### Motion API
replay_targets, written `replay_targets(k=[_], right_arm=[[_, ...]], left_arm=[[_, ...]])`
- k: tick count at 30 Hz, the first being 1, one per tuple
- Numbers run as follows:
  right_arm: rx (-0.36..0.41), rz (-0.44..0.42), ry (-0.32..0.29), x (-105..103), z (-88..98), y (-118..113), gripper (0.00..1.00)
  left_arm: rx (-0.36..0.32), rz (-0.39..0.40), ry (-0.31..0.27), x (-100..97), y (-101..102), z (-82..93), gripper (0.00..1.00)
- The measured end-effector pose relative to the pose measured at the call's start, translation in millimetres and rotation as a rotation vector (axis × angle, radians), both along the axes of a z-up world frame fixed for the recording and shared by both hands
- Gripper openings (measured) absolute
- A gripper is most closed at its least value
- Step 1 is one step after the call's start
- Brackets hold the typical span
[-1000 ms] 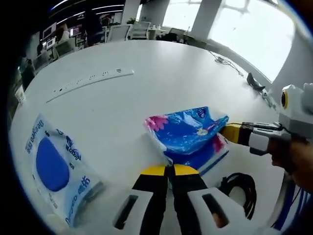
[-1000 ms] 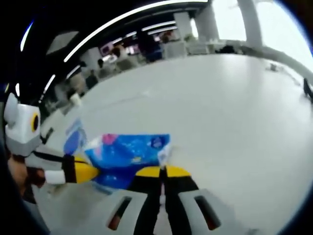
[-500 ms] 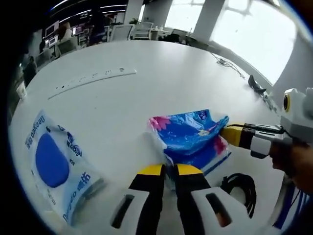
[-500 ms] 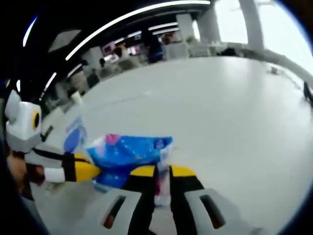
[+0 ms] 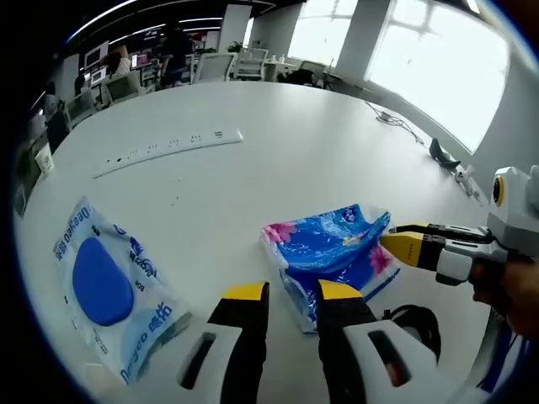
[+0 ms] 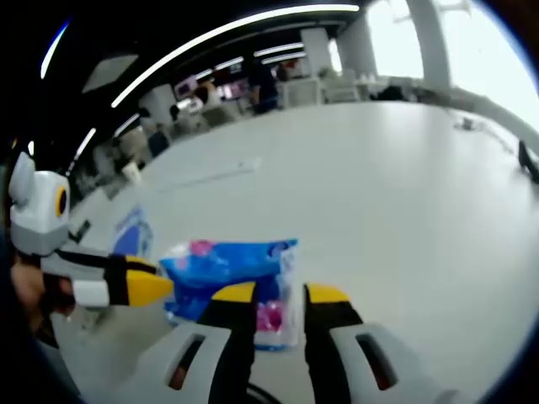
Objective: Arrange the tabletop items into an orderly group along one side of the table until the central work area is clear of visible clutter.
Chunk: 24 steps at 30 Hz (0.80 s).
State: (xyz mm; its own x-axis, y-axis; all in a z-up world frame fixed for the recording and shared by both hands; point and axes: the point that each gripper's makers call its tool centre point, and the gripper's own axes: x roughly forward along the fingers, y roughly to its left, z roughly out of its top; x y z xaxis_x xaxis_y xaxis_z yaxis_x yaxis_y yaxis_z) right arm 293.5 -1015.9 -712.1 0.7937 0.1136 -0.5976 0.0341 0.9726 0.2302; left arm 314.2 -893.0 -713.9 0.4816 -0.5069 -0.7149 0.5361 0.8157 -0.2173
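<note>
Soft blue floral tissue pack (image 5: pixel 333 252) lying on white worktop (image 5: pixel 278 160), just released. Left gripper (image 5: pixel 286 296) and right gripper (image 6: pixel 278 296) jaws, clenched a second ago, now parted and empty. Blue-and-white wet-wipes pouch (image 5: pixel 105 290) nearby; regrouping presumably next.

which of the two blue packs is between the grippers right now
The floral tissue pack, blue with pink flowers, lies just ahead of both grippers' fingers. The other, the wet wipes pack with the plain blue oval, lies off to the side.
</note>
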Motion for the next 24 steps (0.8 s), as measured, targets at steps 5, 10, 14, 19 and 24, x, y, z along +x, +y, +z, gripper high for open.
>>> replay_targets(k=[5, 10, 14, 19, 24], right_arm=[[0.029, -0.027, -0.018, -4, 4.2, 2, 0.31], [0.022, -0.032, -0.027, -14, 8.8, 6, 0.35], [0.026, -0.016, -0.05, -18, 15.8, 14, 0.48], [0.009, -0.017, -0.103, -17, 30.2, 22, 0.77], [-0.015, -0.024, -0.121, -21, 41.8, 27, 0.84]], left_arm=[[-0.006, -0.01, -0.051, -0.8, 3, 12.6, 0.26], [-0.017, -0.008, -0.088, -0.6, 8, 24.2, 0.34], [-0.004, -0.03, -0.174, 2.8, 12, 39.0, 0.48], [-0.061, 0.002, -0.216, 5.5, 17, 54.3, 0.82], [-0.088, 0.001, -0.229, 3.4, 26, 66.5, 0.97]])
